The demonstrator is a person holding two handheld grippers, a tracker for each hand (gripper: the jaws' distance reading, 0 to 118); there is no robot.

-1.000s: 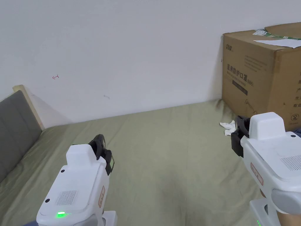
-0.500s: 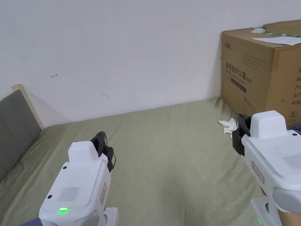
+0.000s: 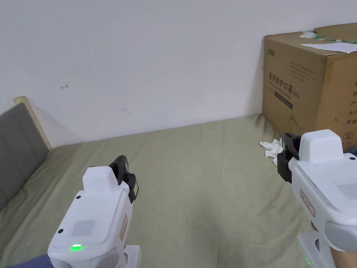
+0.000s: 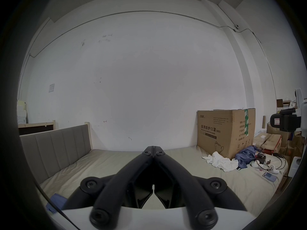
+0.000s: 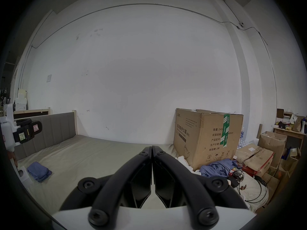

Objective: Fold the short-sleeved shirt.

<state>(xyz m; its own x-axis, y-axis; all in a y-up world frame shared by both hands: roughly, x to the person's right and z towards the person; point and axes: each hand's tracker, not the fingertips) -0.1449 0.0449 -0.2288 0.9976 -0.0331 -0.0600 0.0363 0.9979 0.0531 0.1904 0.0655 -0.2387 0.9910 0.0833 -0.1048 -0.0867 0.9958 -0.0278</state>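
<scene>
Hardly anything had moved since a second earlier: my left gripper (image 3: 122,168) and my right gripper (image 3: 286,150) hovered over much the same spots above the bed (image 3: 202,181), and the slight drift of the wall and the cardboard box (image 3: 296,87) looked like my head turning rather than the things shifting. Each gripper's own view showed its jaws pressed together at the tips with nothing between them. As for the task, a blue folded bundle (image 5: 39,169) lay on the sheet near my left side, well apart from a crumpled blue garment (image 5: 217,167) heaped by the foot of the box, with a white cloth (image 3: 272,148) just beside that same corner. I could not tell which of these was the short-sleeved shirt. If it was the bundle, I judged the folding finished and both grippers clear of it. If it was the crumpled one, nothing had been started and it had yet to be fetched and spread flat. As for writing, the box carried dark printed lines on its sides and a strip of green-and-white tape, my grippers bore small stickers, and a small red mark (image 3: 65,87) sat on the wall.
</scene>
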